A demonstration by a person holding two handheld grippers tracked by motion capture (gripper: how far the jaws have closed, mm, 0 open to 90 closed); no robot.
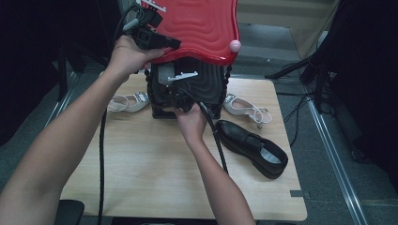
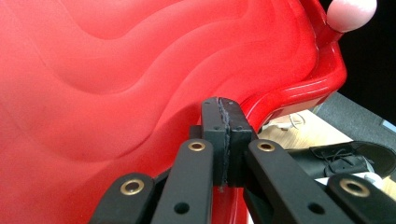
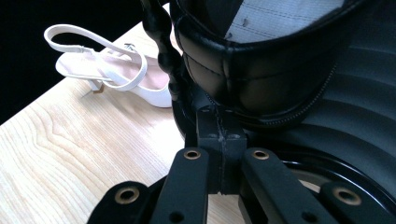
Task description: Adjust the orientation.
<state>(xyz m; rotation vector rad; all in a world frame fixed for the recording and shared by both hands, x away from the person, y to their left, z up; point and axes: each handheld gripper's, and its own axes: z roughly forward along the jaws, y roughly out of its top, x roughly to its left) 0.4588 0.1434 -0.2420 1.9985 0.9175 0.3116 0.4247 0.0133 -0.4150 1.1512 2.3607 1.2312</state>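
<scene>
Case (image 1: 197, 89) stands at the surface's (image 1: 141, 178) far edge; my left hand-held gripper (image 2: 226, 140) pinches its red lid (image 1: 202, 28), right hand-held gripper (image 3: 222, 140) shut empty at the black shell—keep lid steady.

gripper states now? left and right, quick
Left hand-held gripper: closed, jaws pressed together beside the red lid; nothing visibly gripped.
Right hand-held gripper: closed, at the black case below a black shoe; holding nothing visible.
</scene>
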